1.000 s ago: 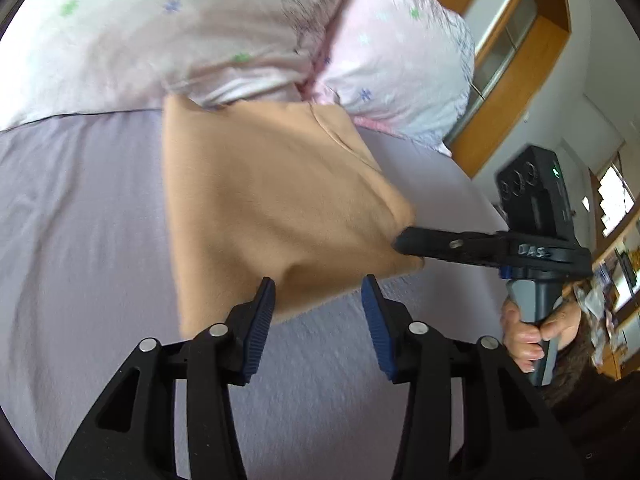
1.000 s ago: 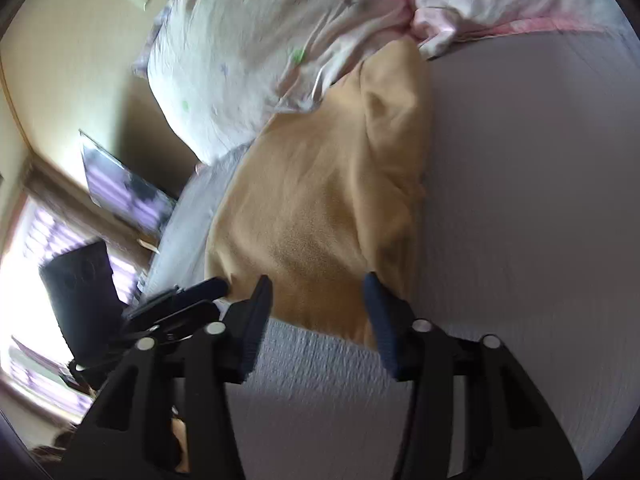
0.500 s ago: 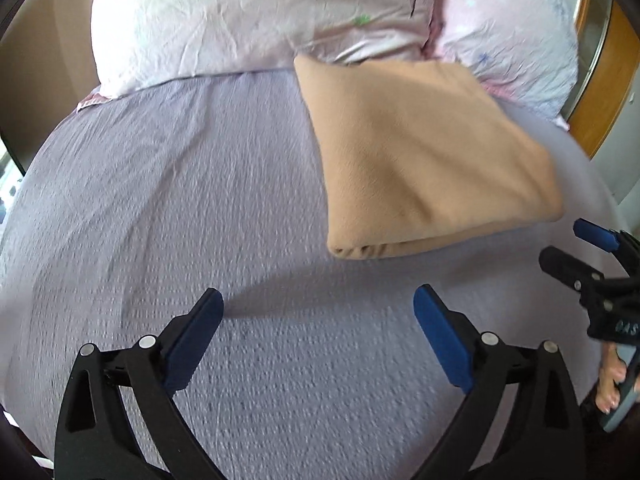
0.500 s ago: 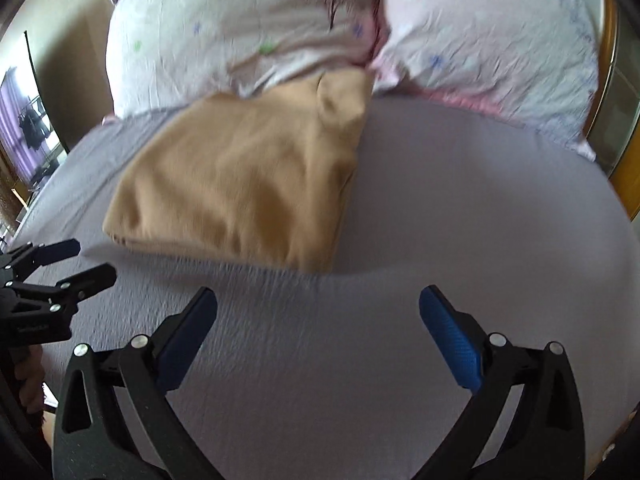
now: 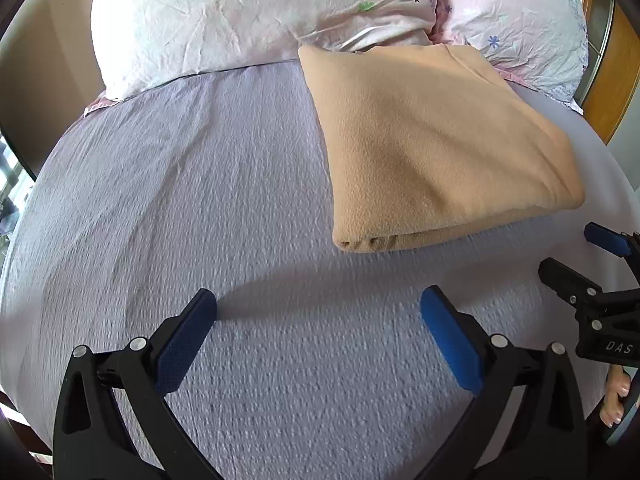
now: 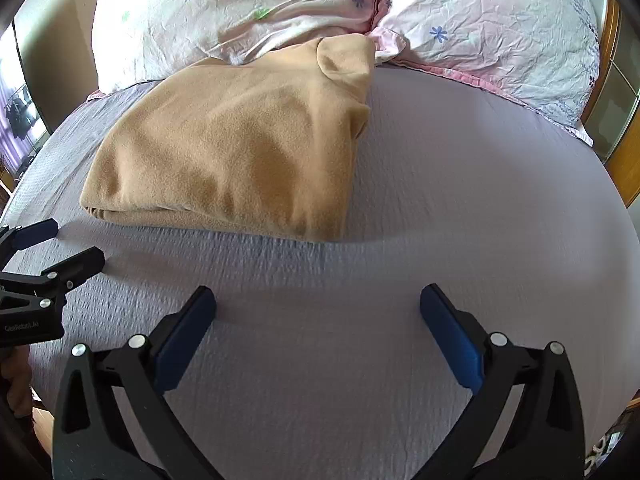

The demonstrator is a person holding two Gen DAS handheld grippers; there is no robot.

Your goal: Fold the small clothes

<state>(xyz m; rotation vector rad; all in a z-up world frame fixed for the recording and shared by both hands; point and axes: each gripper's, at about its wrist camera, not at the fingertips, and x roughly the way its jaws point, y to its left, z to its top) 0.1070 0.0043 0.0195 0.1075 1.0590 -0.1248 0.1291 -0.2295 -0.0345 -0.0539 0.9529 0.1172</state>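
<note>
A tan fleece garment lies folded into a thick rectangle on the lilac bed sheet, its far edge against the pillows. It also shows in the right wrist view. My left gripper is open and empty, held back from the garment's near left corner. My right gripper is open and empty, held back from the garment's near right corner. Each gripper appears at the edge of the other's view: the right one, the left one.
Two floral pink-white pillows lie along the head of the bed. A wooden frame stands at the right. The sheet stretches right of the garment.
Both grippers let go of the garment, opened wide and pulled back toward the near edge of the bed. The garment now lies folded and still.
</note>
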